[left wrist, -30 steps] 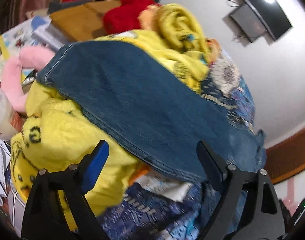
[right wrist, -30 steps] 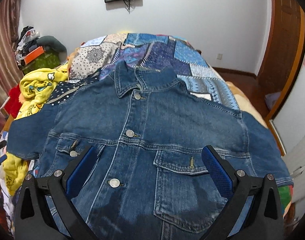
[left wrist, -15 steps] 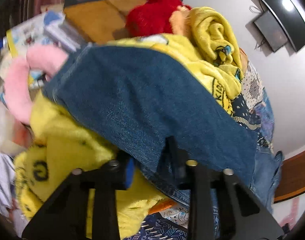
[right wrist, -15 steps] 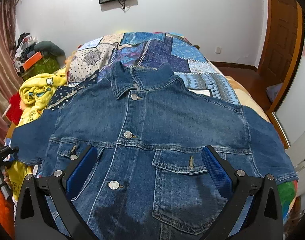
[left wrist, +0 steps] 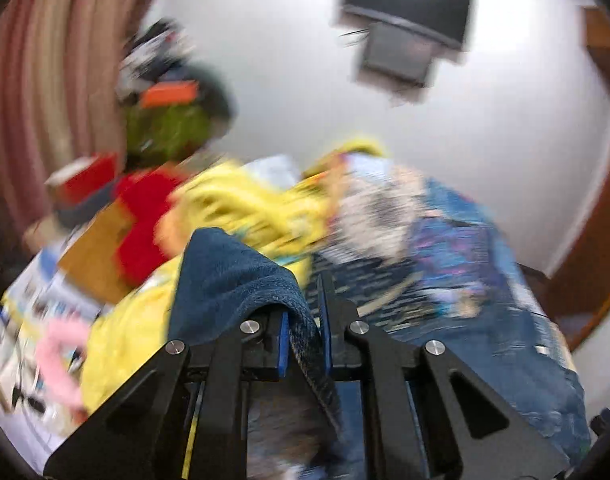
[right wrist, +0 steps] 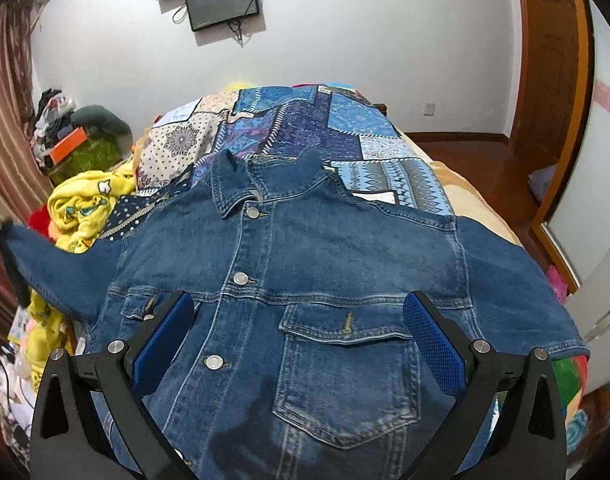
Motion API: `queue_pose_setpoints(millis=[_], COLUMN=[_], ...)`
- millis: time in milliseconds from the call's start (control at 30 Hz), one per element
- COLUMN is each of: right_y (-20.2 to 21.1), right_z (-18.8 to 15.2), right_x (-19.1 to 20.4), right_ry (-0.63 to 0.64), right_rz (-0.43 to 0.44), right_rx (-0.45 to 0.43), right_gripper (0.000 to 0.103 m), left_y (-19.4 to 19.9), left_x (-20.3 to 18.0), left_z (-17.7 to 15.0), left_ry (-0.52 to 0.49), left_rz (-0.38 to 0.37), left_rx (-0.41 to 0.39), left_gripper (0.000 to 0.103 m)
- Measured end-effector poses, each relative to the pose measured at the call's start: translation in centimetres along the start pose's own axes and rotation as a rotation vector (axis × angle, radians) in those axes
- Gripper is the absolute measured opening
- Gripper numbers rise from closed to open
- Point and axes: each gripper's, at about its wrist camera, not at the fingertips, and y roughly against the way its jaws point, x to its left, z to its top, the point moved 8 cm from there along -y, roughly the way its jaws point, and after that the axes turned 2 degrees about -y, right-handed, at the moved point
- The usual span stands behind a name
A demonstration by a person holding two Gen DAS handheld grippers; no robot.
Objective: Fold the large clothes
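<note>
A blue denim jacket [right wrist: 325,264] lies face up and buttoned on a patchwork bedspread [right wrist: 297,128], collar toward the far wall. My left gripper [left wrist: 303,320] is shut on the cuff of the jacket's left sleeve [left wrist: 225,276], which drapes over its left finger. In the right wrist view that sleeve [right wrist: 45,264] is lifted off the bed at the left edge. My right gripper [right wrist: 297,340] is open and empty, hovering above the jacket's lower front near the chest pocket [right wrist: 345,376].
A yellow printed blanket [right wrist: 81,208] is heaped at the bed's left side, with red fabric [left wrist: 145,216] and cluttered boxes beyond it. A wall screen [right wrist: 221,0] hangs on the far wall. A wooden door [right wrist: 553,60] stands at the right.
My left gripper has closed on the sleeve cuff and lifted it, swinging up and toward the bed. The right gripper has held its place above the jacket.
</note>
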Motion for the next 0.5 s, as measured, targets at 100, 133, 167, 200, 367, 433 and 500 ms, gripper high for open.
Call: queue_pose_setpoints(millis=[100, 133, 167, 200, 367, 433, 500], right_y=[0.5, 0.6, 0.7, 0.8, 1.5, 1.9, 2.1], right_z=[0.1, 0.1, 0.1, 0.1, 0.0, -0.1, -0.3], right_x=[-1.4, -2.0, -2.6, -3.1, -6.4, -7.6, -8.6], right_ry=[-0.033, -0.041, -0.047, -0.051, -0.067, -0.074, -0.082], right_rz=[0.011, 0.008, 0.002, -0.004, -0.054, -0.068, -0.078], right_rx=[-0.008, -0.008, -0.009, -0.010, -0.021, -0.028, -0.025], right_gripper=[0.103, 0.103, 0.103, 0.103, 0.103, 0.103, 0.103], left_y=[0.4, 0.3, 0.1, -0.2, -2.8, -4.1, -5.3], left_x=[-7.4, -9.6, -12.3, -14.2, -23.2, -26.1, -28.3], left_z=[0.7, 0.5, -0.1, -0.9, -7.2, -11.3, -15.0], left_ry=[-0.100, -0.124, -0.152, -0.173, -0.277, -0.333, -0.382], left_rz=[-0.095, -0.128, -0.166, -0.191, -0.304, -0.333, -0.340], left_rx=[-0.015, -0.011, 0.001, 0.016, 0.171, 0.270, 0.357], left_gripper=[0.011, 0.011, 0.011, 0.011, 0.011, 0.011, 0.011])
